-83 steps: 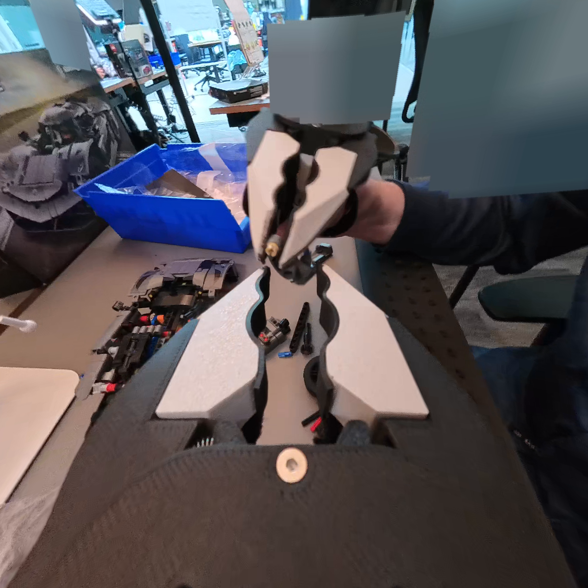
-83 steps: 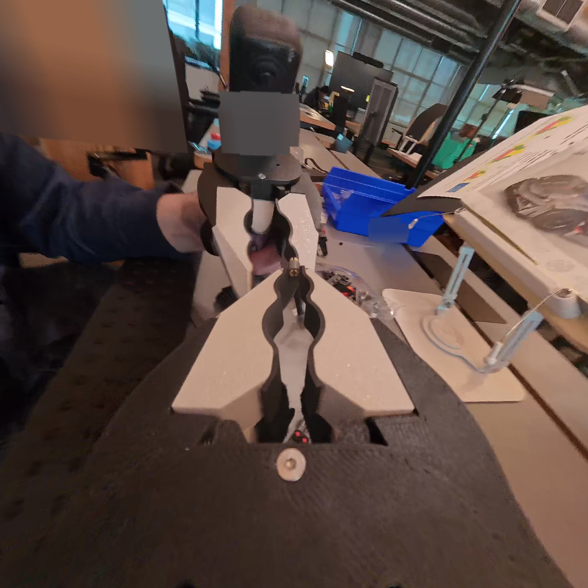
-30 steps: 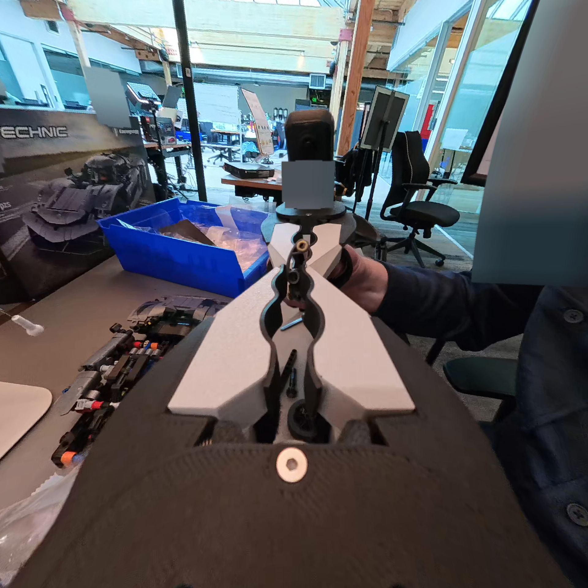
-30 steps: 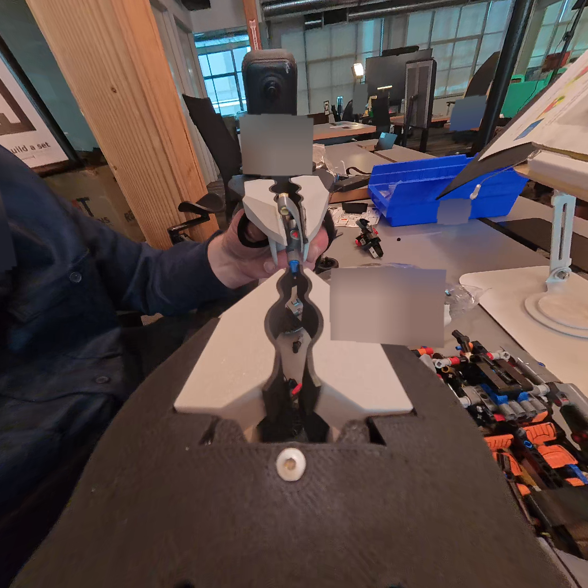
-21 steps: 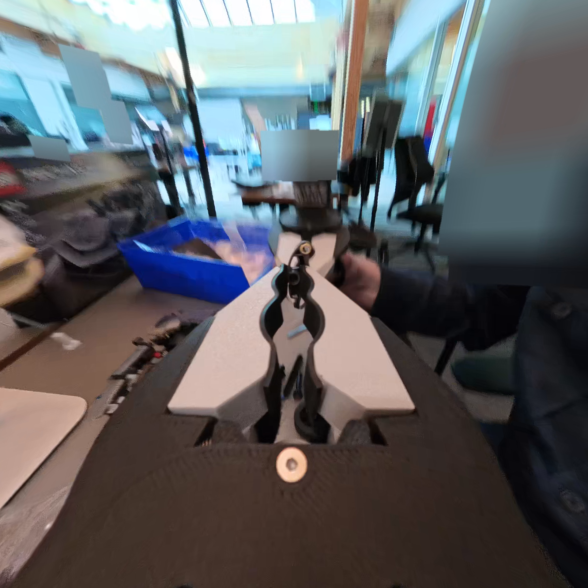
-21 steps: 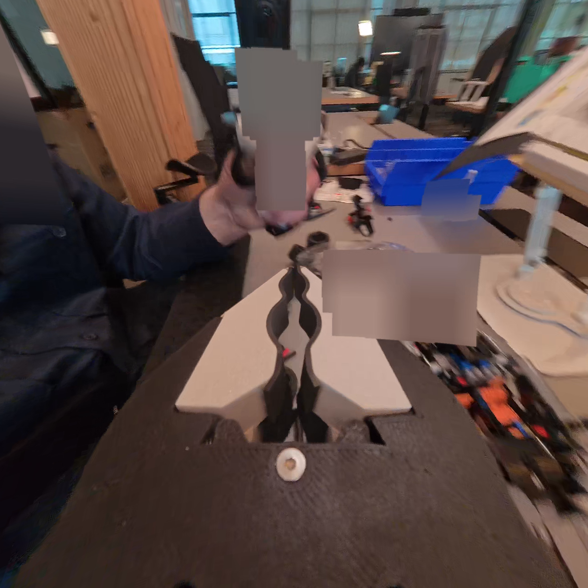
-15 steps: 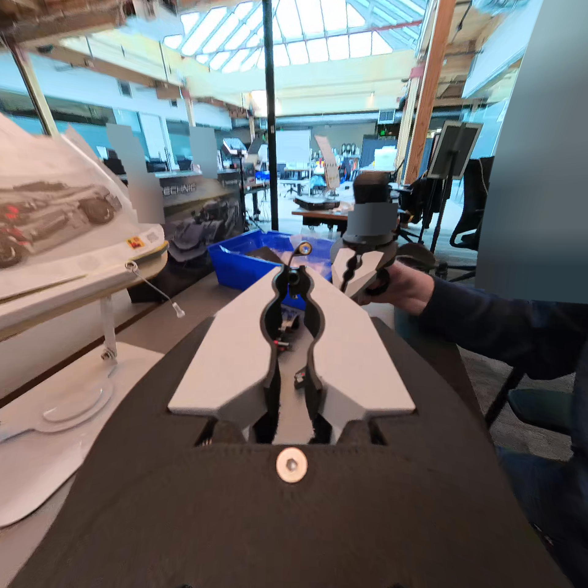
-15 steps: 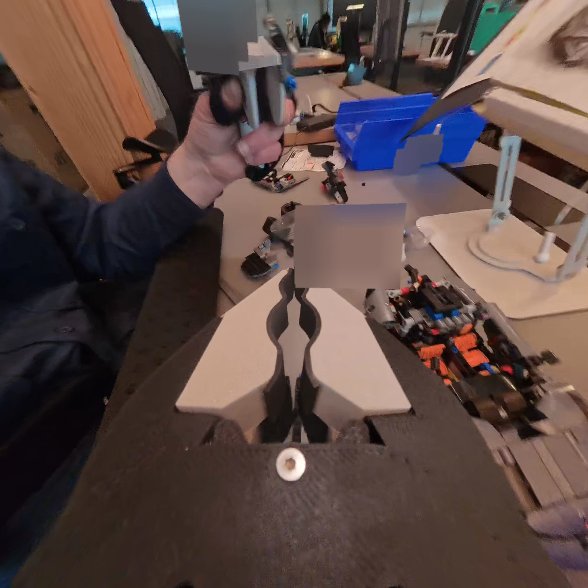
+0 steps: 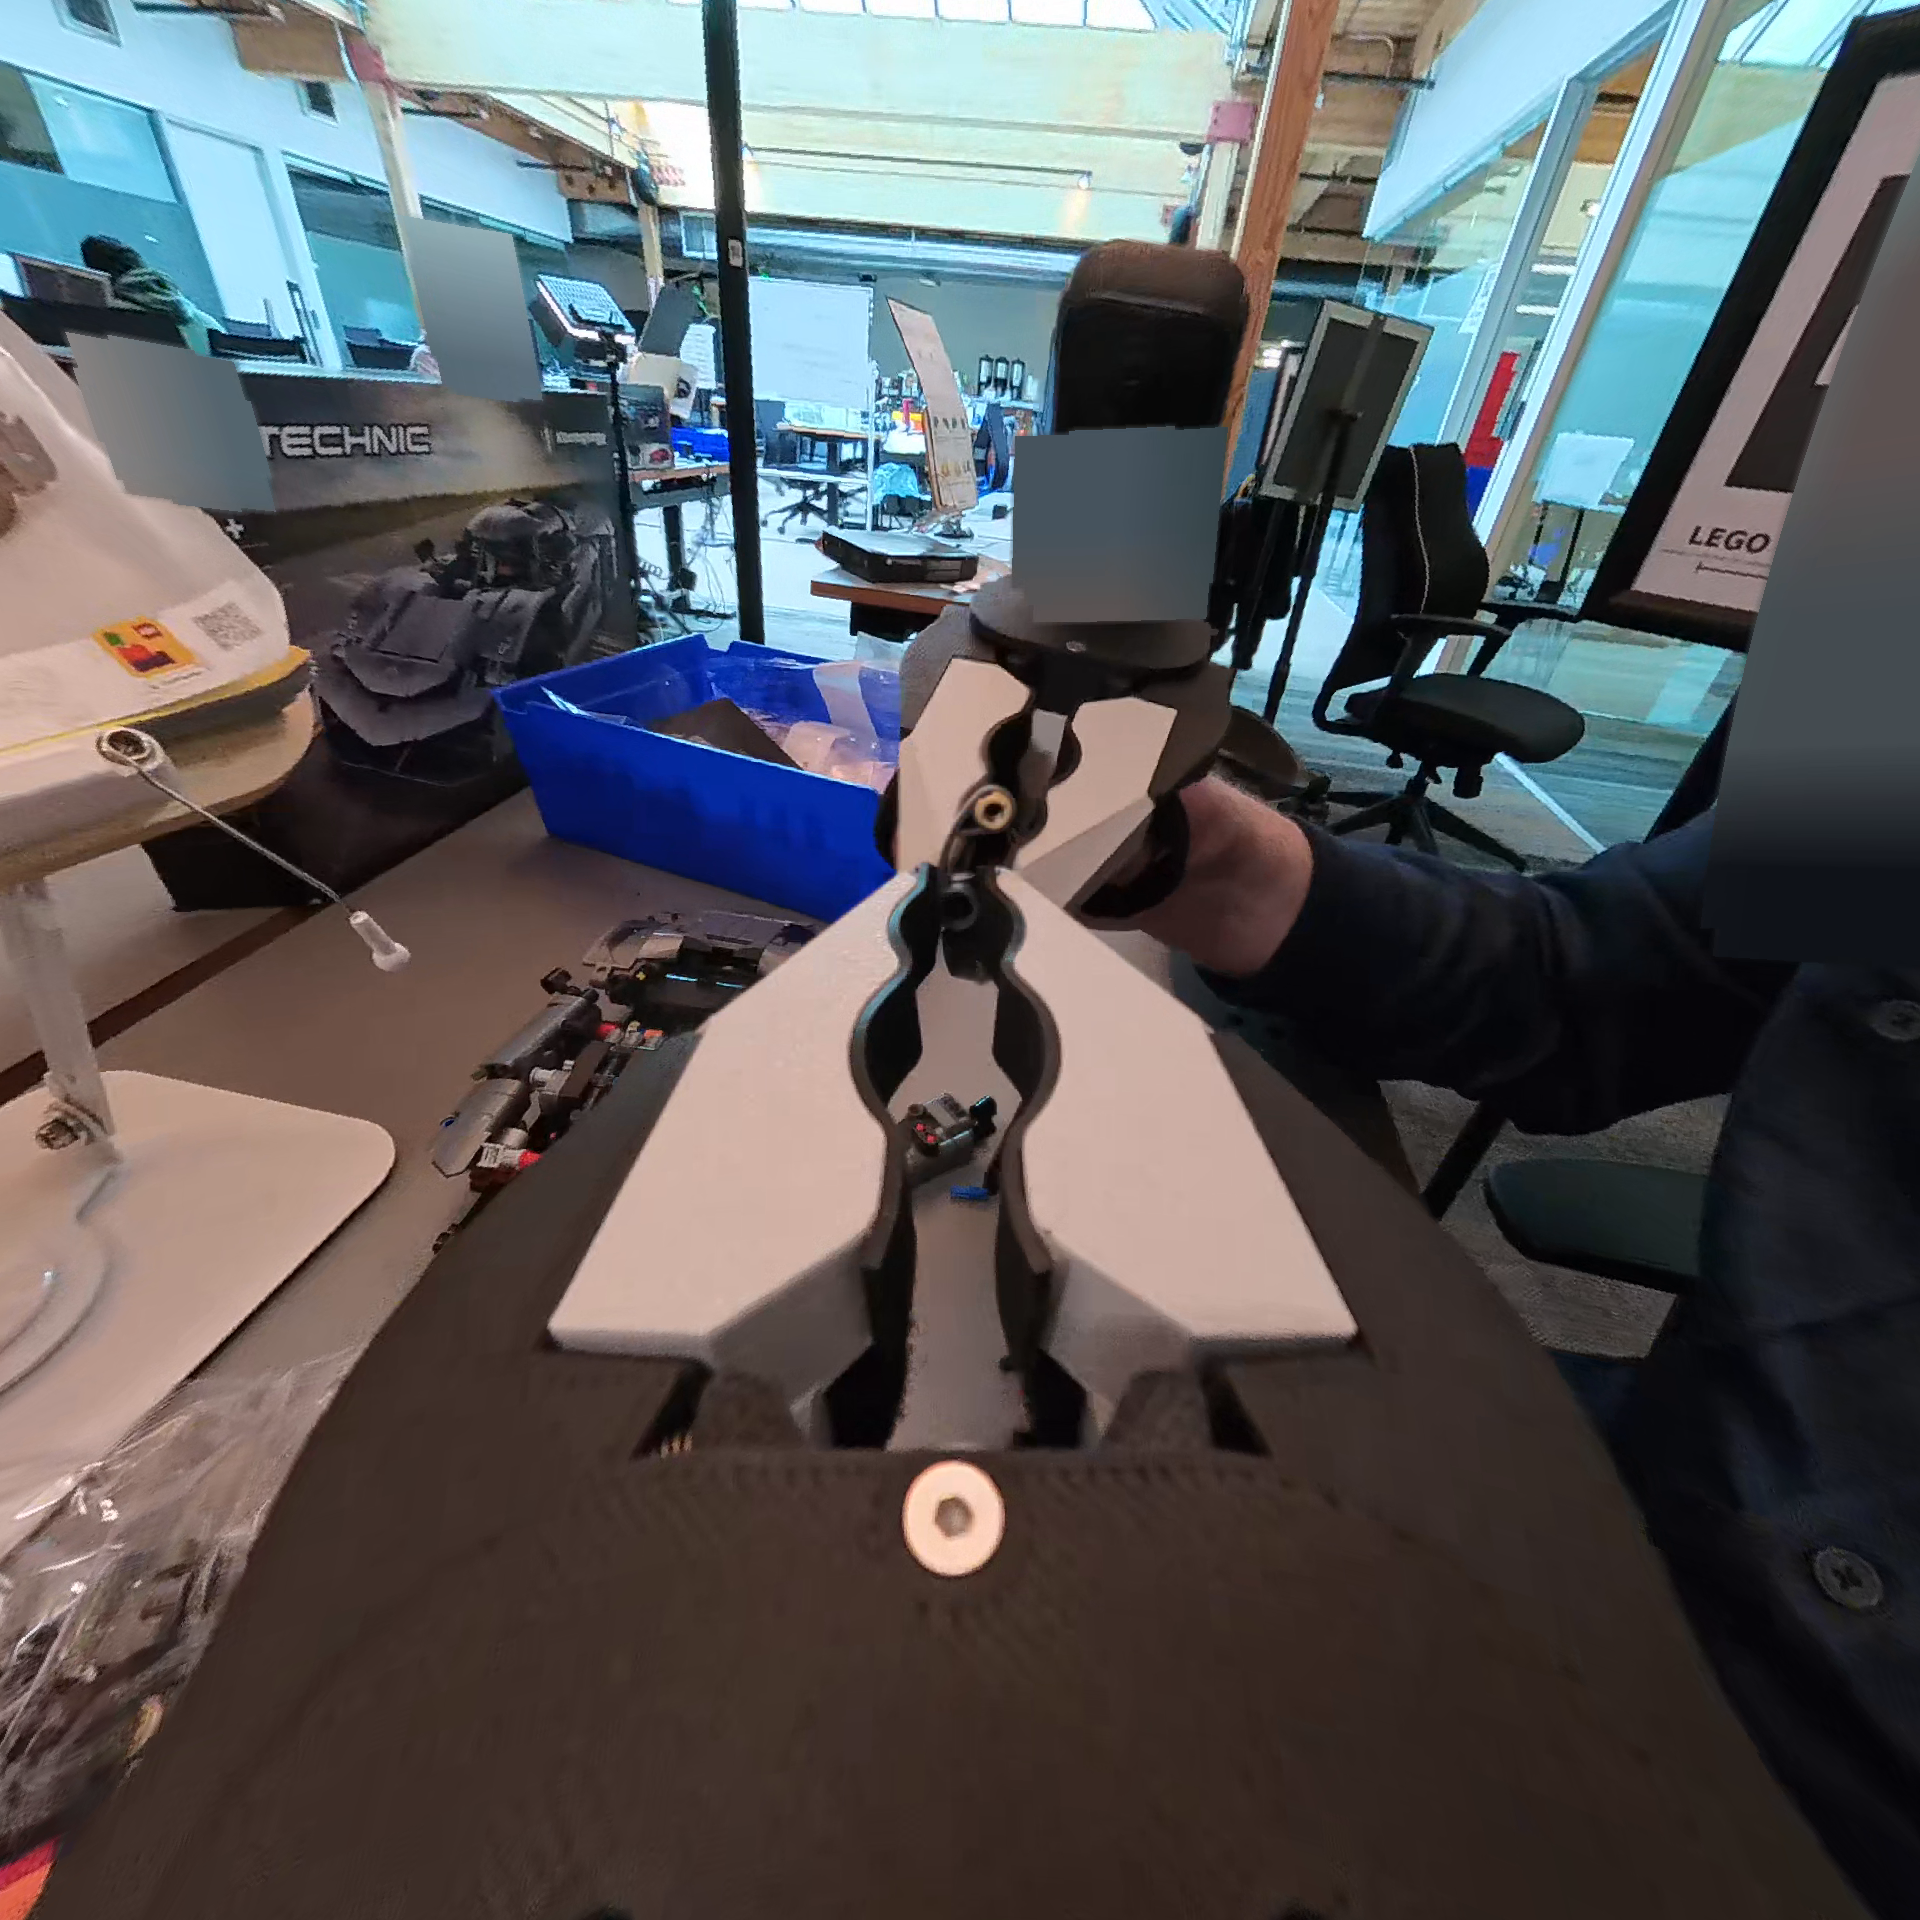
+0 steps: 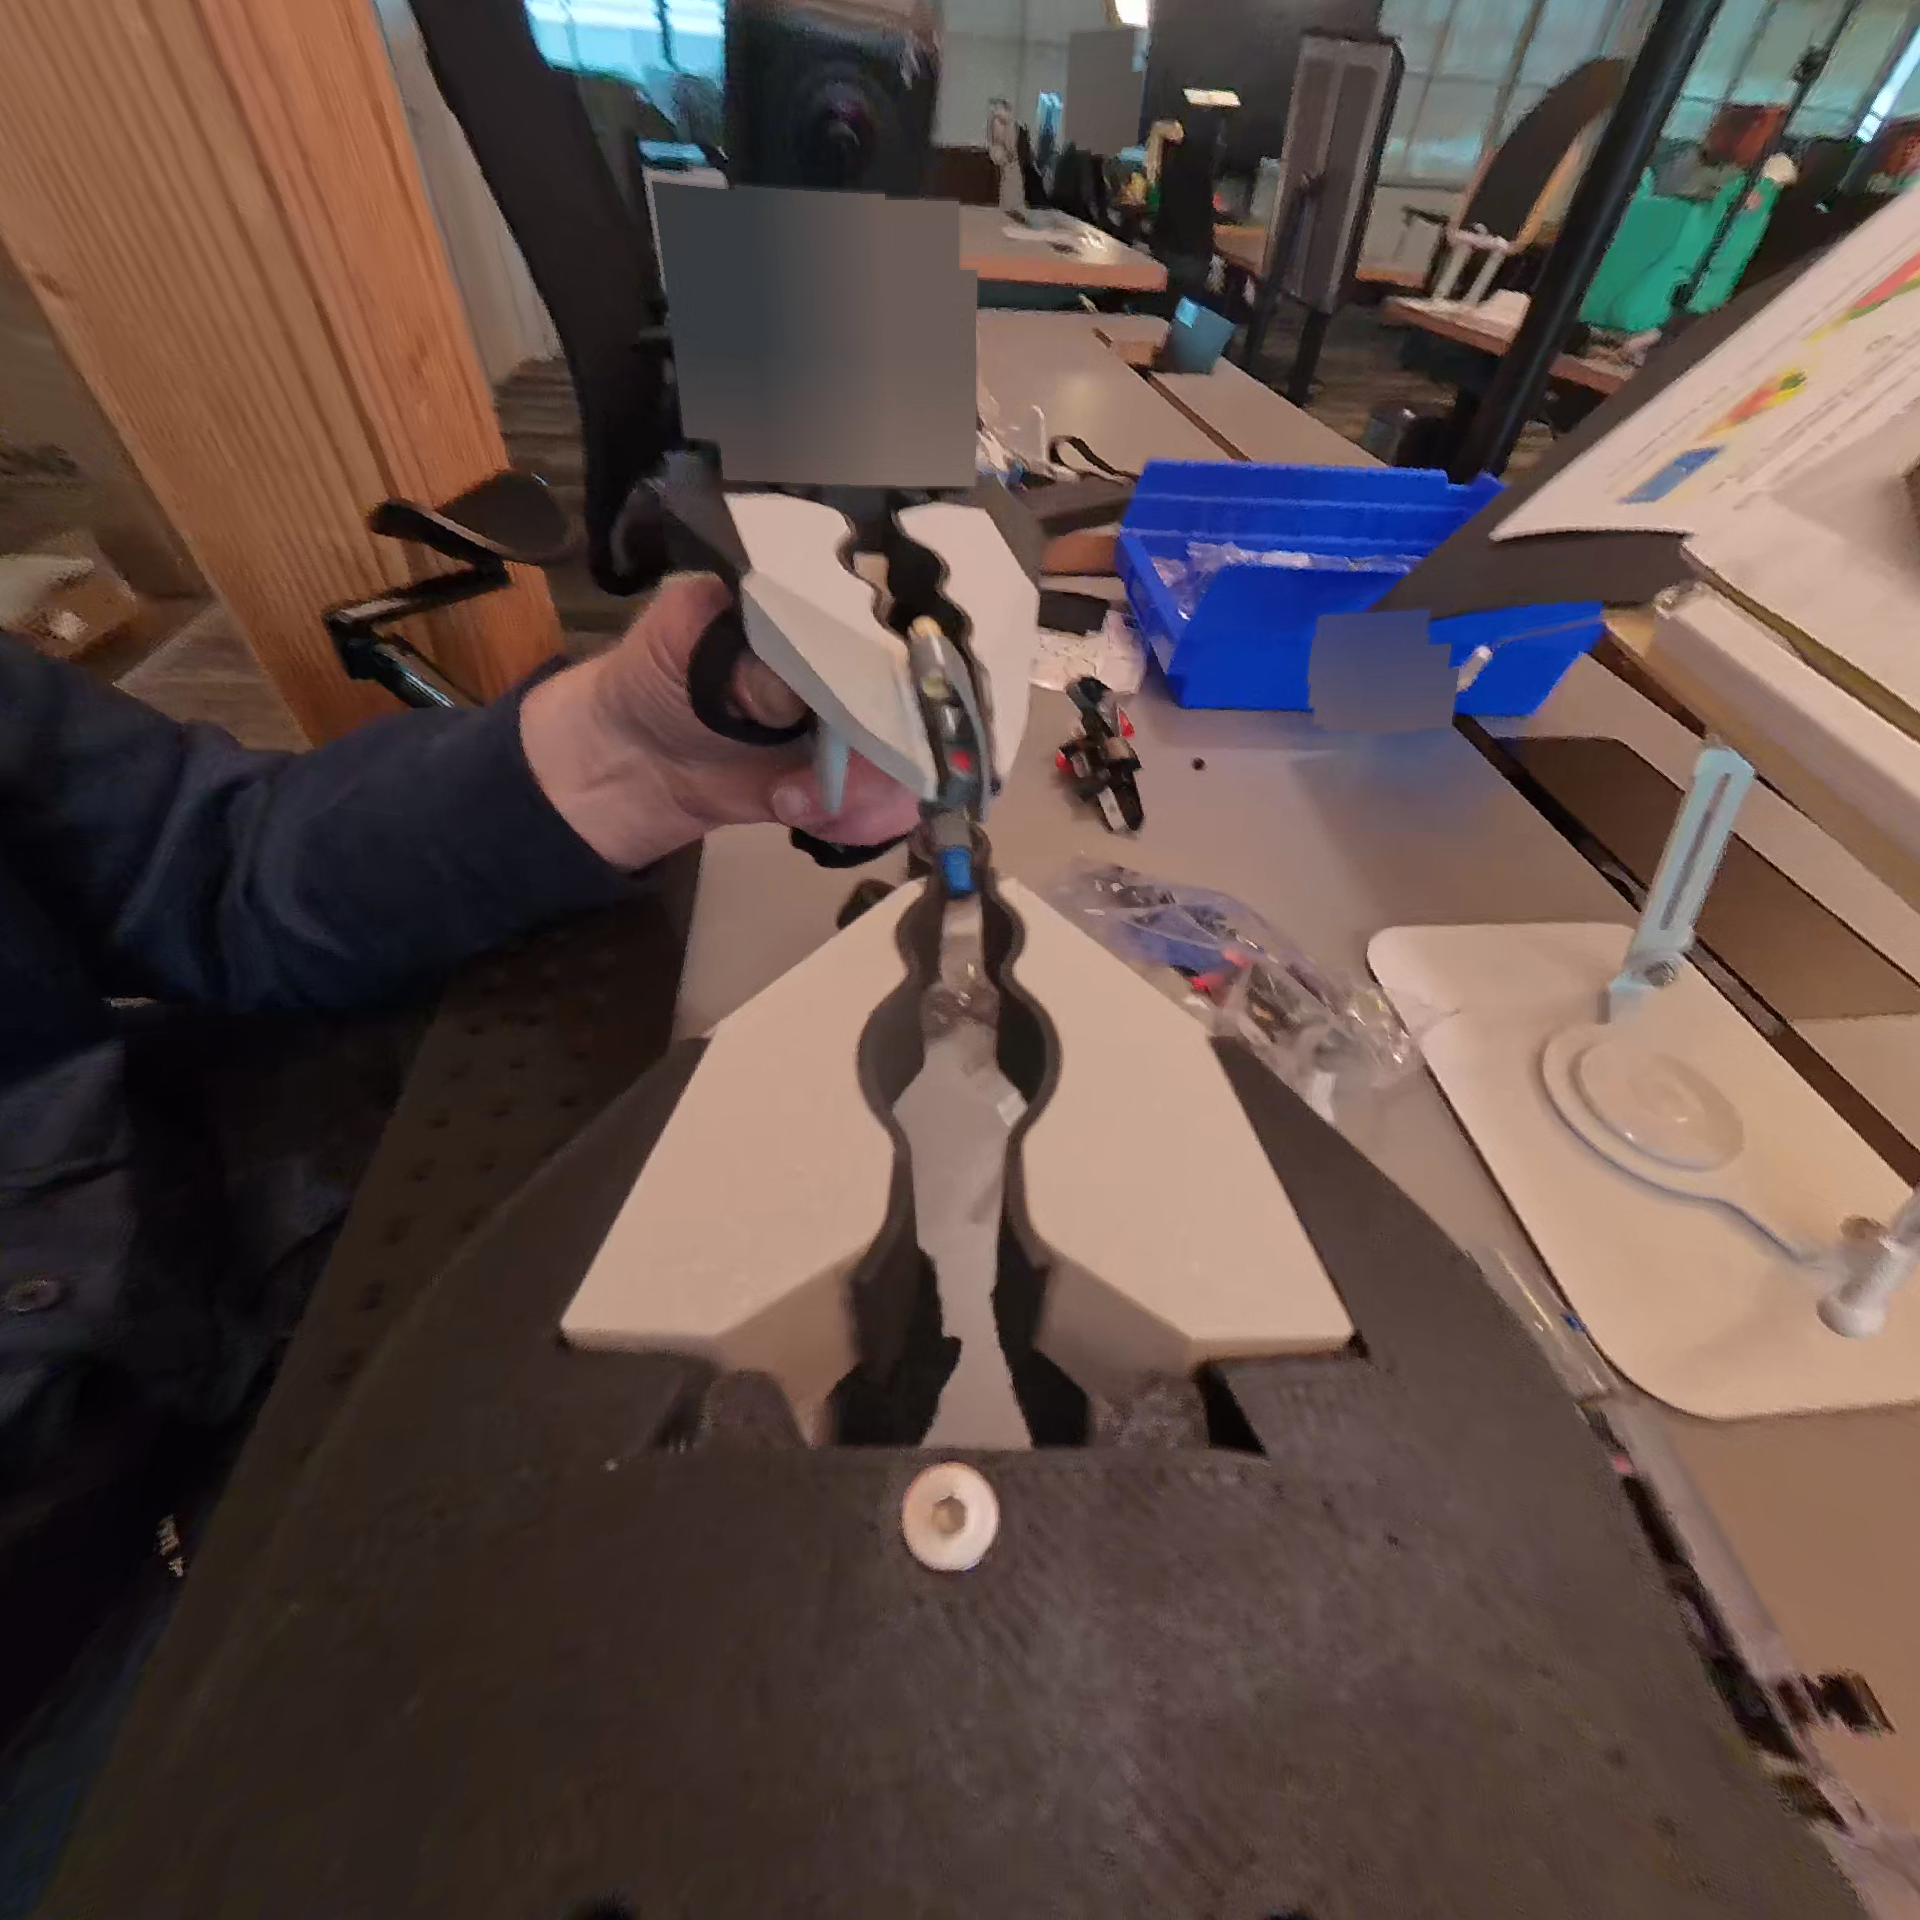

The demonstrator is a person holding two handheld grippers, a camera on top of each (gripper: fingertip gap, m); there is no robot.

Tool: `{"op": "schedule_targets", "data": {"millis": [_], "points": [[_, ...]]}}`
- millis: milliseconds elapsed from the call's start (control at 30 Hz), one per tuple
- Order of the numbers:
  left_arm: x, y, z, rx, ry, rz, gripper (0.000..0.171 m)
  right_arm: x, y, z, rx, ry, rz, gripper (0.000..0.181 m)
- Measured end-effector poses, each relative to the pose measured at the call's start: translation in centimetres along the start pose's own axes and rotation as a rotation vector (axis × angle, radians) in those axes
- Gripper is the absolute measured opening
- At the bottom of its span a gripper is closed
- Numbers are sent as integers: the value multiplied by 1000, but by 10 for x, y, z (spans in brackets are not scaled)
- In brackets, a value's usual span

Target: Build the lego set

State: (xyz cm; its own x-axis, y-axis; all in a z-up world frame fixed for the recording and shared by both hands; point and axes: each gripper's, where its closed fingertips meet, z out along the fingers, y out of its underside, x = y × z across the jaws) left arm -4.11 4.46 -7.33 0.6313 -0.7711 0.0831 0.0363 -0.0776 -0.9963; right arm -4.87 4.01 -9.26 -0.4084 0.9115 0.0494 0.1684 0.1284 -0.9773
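My left gripper (image 9: pixel 958 896) is shut on a small lego assembly (image 9: pixel 958 912): a dark piece with a tan pin (image 9: pixel 987 805) sticking up. In the right wrist view the left gripper (image 10: pixel 940 800) holds this assembly (image 10: pixel 951 727), which is grey with a tan, a red and a blue pin end (image 10: pixel 951 868). My right gripper (image 10: pixel 951 899) has its jaws close together, tip to tip with the left one. The blue end sits right at its tips. I cannot tell whether it grips it. The right gripper also shows in the left wrist view (image 9: pixel 971 862).
A partly built dark car model (image 9: pixel 623 997) lies on the grey table, left of the grippers. A blue bin (image 9: pixel 675 790) stands behind. A booklet on a white stand (image 10: pixel 1662 1143), a bag of parts (image 10: pixel 1226 966) and a small subassembly (image 10: pixel 1101 758) are nearby. Only a small space, under 4 cm, lies between the two pairs of fingers.
Half a second ago the two grippers were apart, the left one raised to the side. Now they are tip to tip again. The left gripper has kept the small assembly.
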Motion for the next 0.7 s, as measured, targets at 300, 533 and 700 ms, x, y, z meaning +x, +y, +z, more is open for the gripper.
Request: {"op": "schedule_targets", "data": {"millis": [300,533,700], "points": [[3,12,5,-75,11,24,5,-3,13,-1,-112,44,-98,2],[-3,31,15,-202,-67,79,4,7,38,-4,-419,261,-434,1],[-8,31,16,-207,-105,81,4,21,52,-11,-525,330,-484,0]]}}
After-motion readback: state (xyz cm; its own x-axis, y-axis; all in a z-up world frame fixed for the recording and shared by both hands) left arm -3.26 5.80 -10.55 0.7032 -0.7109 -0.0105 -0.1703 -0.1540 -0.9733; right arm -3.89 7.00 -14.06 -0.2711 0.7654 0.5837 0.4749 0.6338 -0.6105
